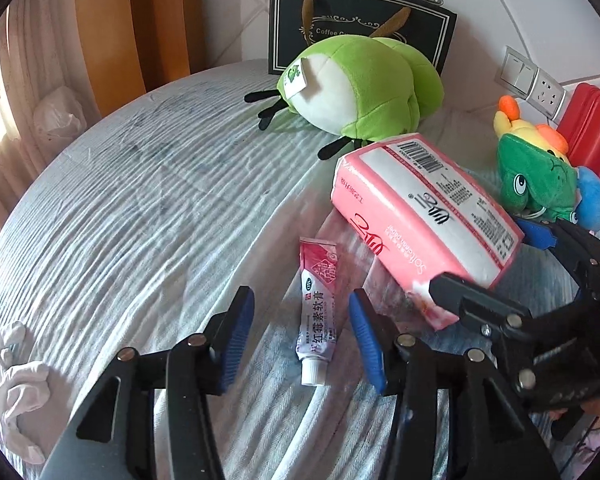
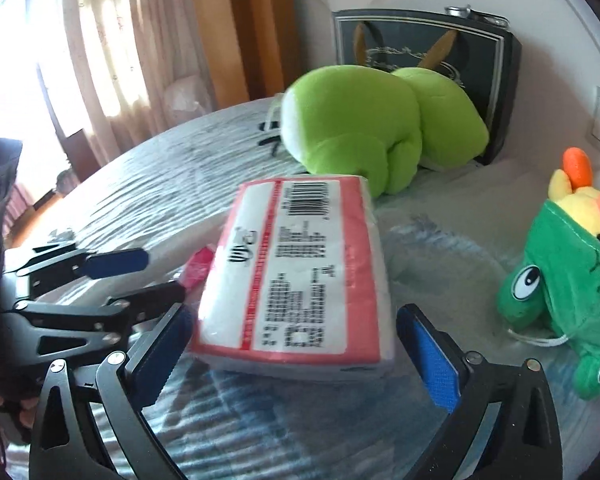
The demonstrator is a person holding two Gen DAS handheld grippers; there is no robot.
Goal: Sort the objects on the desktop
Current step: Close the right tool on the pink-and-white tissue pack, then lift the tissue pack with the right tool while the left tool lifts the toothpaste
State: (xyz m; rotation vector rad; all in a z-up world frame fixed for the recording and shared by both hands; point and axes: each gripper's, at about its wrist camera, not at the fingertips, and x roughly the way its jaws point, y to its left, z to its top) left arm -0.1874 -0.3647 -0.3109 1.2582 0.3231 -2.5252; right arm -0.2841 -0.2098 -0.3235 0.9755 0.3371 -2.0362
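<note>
Bedspread layout from my left gripper
Ointment tube [image 1: 317, 320] lies left of the tissue pack [image 1: 428, 216]; plush bug [image 1: 360, 88] behind both.

Home bedroom, by look of it. Bed [image 1: 120, 208] with ribbed pale-blue cover fills view. Padded white headboard [image 1: 500, 8] behind, wall switch and socket [image 1: 534, 80] beside it. Sheer curtains [image 2: 80, 48] at sunlit window, wooden panel [image 1: 140, 20] next to them. Plush toys [image 1: 364, 88] lying about.

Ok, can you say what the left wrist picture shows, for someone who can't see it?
A small ointment tube lies on the striped cloth between the open left gripper. Beside it the right gripper straddles a pink tissue pack; two green plush toys sit behind.
</note>
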